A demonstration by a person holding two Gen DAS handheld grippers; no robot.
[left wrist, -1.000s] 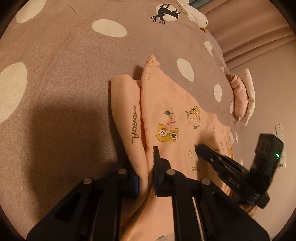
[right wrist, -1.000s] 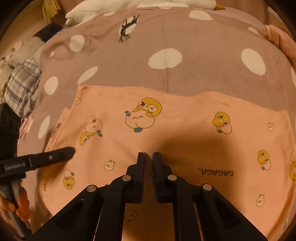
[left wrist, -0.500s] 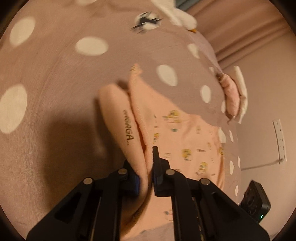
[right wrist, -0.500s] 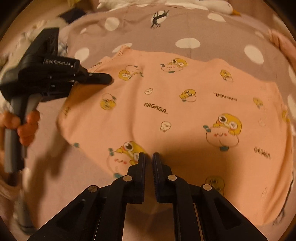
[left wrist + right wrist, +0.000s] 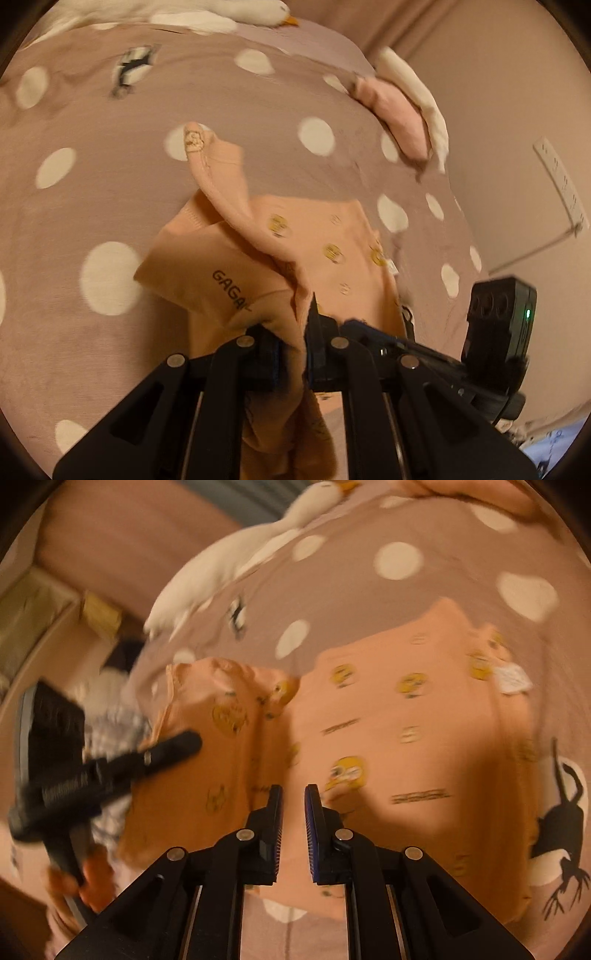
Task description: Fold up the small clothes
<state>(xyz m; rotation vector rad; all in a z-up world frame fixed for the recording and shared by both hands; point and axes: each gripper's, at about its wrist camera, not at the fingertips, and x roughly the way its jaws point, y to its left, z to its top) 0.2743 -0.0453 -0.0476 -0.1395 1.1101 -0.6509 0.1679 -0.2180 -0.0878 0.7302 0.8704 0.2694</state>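
Observation:
A small peach garment [image 5: 314, 243] printed with yellow cartoon figures and "GAGAGA" lies on the dotted bedspread. My left gripper [image 5: 293, 325] is shut on a bunched edge of it and holds that part lifted, so the cloth drapes over the rest. In the right wrist view the garment [image 5: 406, 738] lies mostly flat, with the lifted flap at the left under the left gripper [image 5: 177, 746]. My right gripper [image 5: 293, 812] hovers just above the garment's near part, jaws a narrow gap apart, nothing between them. It shows at the lower right of the left wrist view [image 5: 373, 332].
The brown bedspread [image 5: 110, 184] with white dots covers the bed. A white plush goose [image 5: 240, 565] lies at the far edge. Folded pink and white clothes [image 5: 399, 110] sit at the far right. A plaid cloth [image 5: 114, 723] lies behind the left gripper.
My left gripper has lifted the garment's edge and carried it over the rest. My right gripper has pulled back off the cloth, turned, and its jaws have parted a little.

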